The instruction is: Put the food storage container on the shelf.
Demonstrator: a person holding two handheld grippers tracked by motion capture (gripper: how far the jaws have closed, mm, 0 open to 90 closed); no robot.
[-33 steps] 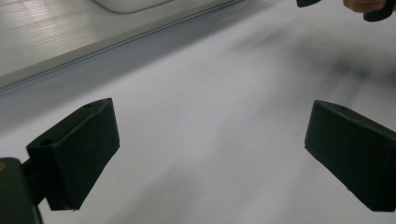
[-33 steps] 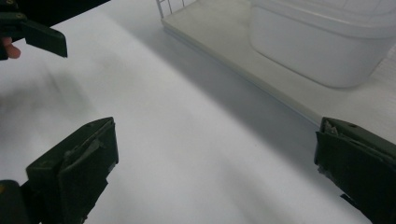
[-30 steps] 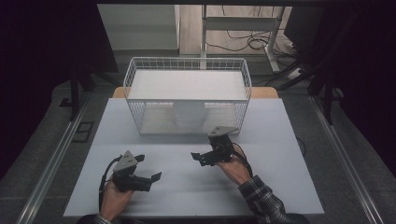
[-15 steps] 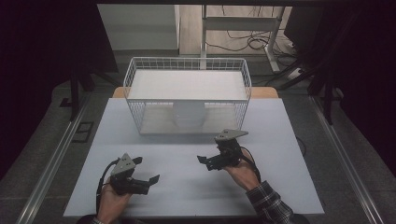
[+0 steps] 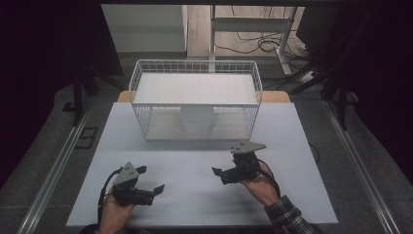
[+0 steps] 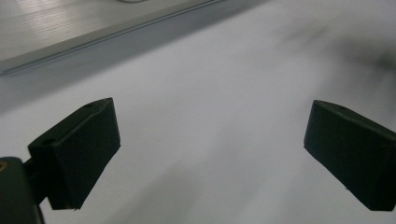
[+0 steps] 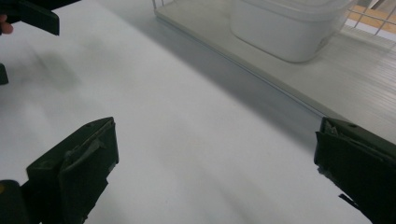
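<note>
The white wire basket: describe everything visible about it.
The white wire basket is a rectangular rack of thin metal grid, standing upright at the far middle of the pale grey table. A flat white shelf board covers its upper level; below, on its light floor board, sits a white plastic tub. Both tongs are apart from it, nearer the person.

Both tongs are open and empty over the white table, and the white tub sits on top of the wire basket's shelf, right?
Not quite. The white tub sits under the shelf of the wire basket, on its lower level, as the high view shows. The rest holds: left tongs and right tongs are open and empty over the white table.
</note>
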